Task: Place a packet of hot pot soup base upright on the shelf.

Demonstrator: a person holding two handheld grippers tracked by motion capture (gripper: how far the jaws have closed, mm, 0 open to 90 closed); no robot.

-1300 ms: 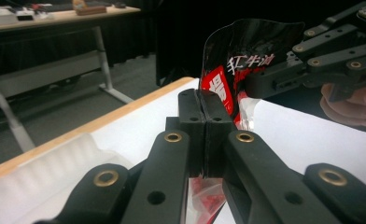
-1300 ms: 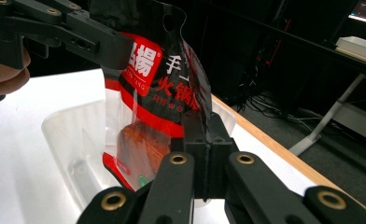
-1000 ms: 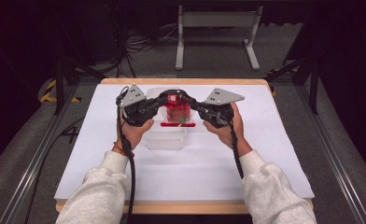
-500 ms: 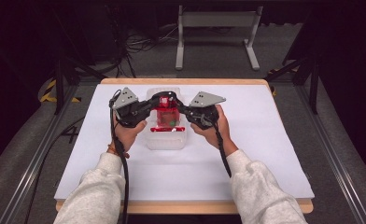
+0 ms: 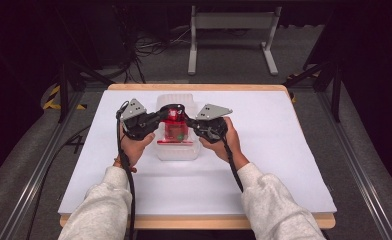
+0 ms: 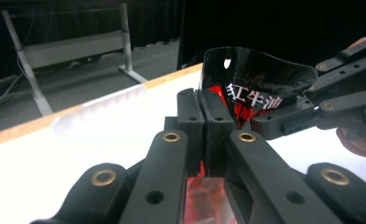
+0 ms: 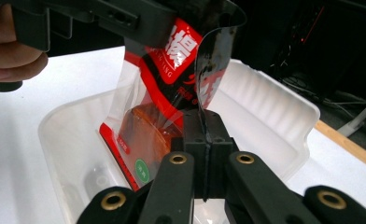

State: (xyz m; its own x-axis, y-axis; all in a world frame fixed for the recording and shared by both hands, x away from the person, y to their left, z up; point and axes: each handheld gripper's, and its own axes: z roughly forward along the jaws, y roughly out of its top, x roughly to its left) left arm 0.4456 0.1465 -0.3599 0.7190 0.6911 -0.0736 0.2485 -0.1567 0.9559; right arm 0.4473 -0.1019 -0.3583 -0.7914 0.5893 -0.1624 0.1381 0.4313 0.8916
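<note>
A red and clear snack packet (image 5: 175, 126) with a black top hangs upright between both grippers, its lower end inside a translucent white tub (image 5: 178, 152). My left gripper (image 5: 162, 116) is shut on the packet's left top edge, and my right gripper (image 5: 188, 123) is shut on its right edge. In the left gripper view the black jaws (image 6: 203, 108) pinch the packet (image 6: 253, 91), and the right gripper (image 6: 342, 100) holds on farther off. In the right gripper view the jaws (image 7: 204, 127) clamp the packet's film (image 7: 169, 70) above the tub (image 7: 270, 100), with the left gripper (image 7: 102, 16) at the top.
The tub stands at the back middle of a white table top (image 5: 284, 165) with a wooden edge (image 5: 194, 221). A grey metal stand (image 5: 231, 22) and cables lie on the floor beyond. Bare table surface lies left, right and in front of the tub.
Both hands have come down and drawn closer together, lowering the packet into the tub. Both grips have stayed shut on it.
</note>
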